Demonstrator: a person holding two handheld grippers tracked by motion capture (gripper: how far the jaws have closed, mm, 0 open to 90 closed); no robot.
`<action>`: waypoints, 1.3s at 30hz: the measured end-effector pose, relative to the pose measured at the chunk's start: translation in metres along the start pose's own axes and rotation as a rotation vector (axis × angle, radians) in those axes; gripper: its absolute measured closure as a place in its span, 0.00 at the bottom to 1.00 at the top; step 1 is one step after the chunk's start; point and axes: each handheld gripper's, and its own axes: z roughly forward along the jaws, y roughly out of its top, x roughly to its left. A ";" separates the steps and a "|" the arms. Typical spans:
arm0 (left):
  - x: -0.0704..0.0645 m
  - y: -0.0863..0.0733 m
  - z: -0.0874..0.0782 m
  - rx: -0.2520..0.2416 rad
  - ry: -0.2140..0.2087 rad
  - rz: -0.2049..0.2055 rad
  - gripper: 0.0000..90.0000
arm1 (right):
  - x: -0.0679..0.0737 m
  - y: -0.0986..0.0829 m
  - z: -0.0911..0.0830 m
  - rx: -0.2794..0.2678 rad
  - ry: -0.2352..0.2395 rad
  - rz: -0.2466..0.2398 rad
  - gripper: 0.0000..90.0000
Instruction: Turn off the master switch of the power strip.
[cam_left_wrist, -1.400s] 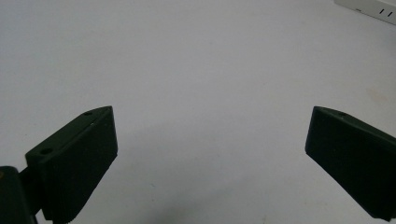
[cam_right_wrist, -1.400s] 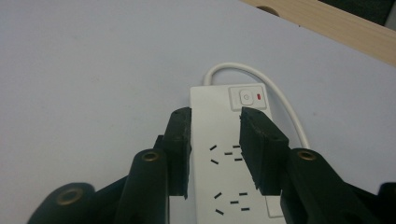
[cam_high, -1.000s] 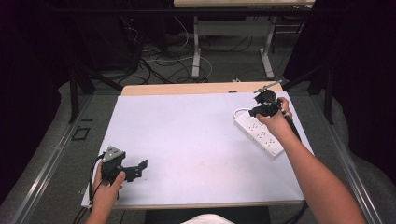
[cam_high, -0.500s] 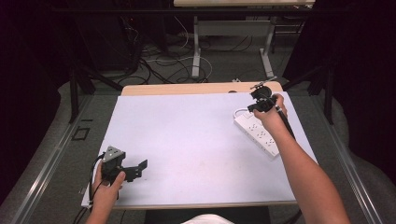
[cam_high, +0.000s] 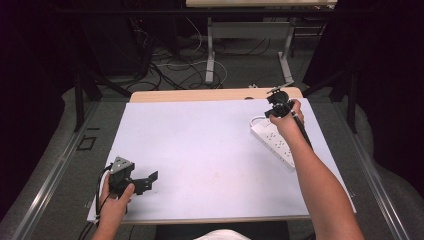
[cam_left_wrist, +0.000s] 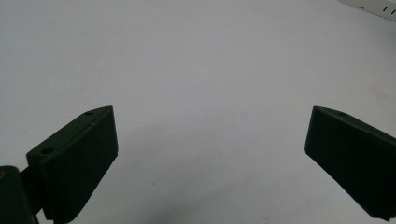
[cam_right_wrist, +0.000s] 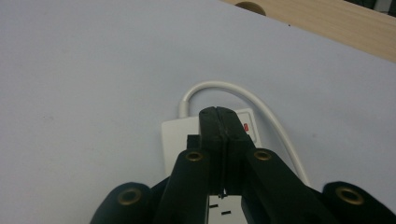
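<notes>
Dark floor with loose cables surrounds the counter (cam_high: 210, 150), which carries a pale sheet over a wooden top. From the high view, the left claw (cam_high: 145, 181) rests low at the near left corner of the counter, held by the left hand (cam_high: 115, 200), with its jaws spread. The right claw (cam_high: 276, 102) is at the far right, in the right hand (cam_high: 287, 120), just above the far end of a white power strip (cam_high: 275, 142) that lies diagonally under the forearm.

From the left gripper view, the left claw (cam_left_wrist: 210, 154) is wide open and holds nothing; bare sheet lies between the jaws, and a corner of the power strip (cam_left_wrist: 373, 5) shows well ahead to the right.

From the right gripper view, the right claw (cam_right_wrist: 223, 122) is closed, jaws pressed together with nothing visible between them. Its tips are over the power strip (cam_right_wrist: 175, 140), near the red switch (cam_right_wrist: 246, 126); whether they touch it I cannot tell. A white cord (cam_right_wrist: 224, 88) curves out just beyond the tips.
</notes>
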 end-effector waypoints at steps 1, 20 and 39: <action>0.000 0.000 0.000 0.000 0.000 0.000 0.03 | -0.001 0.000 0.001 0.010 0.000 0.004 1.00; 0.002 -0.001 -0.002 -0.003 0.009 -0.012 0.03 | -0.011 0.001 0.025 0.032 -0.011 0.064 1.00; 0.003 -0.001 -0.003 -0.005 0.017 -0.019 0.03 | -0.017 -0.001 0.049 0.042 -0.024 0.096 1.00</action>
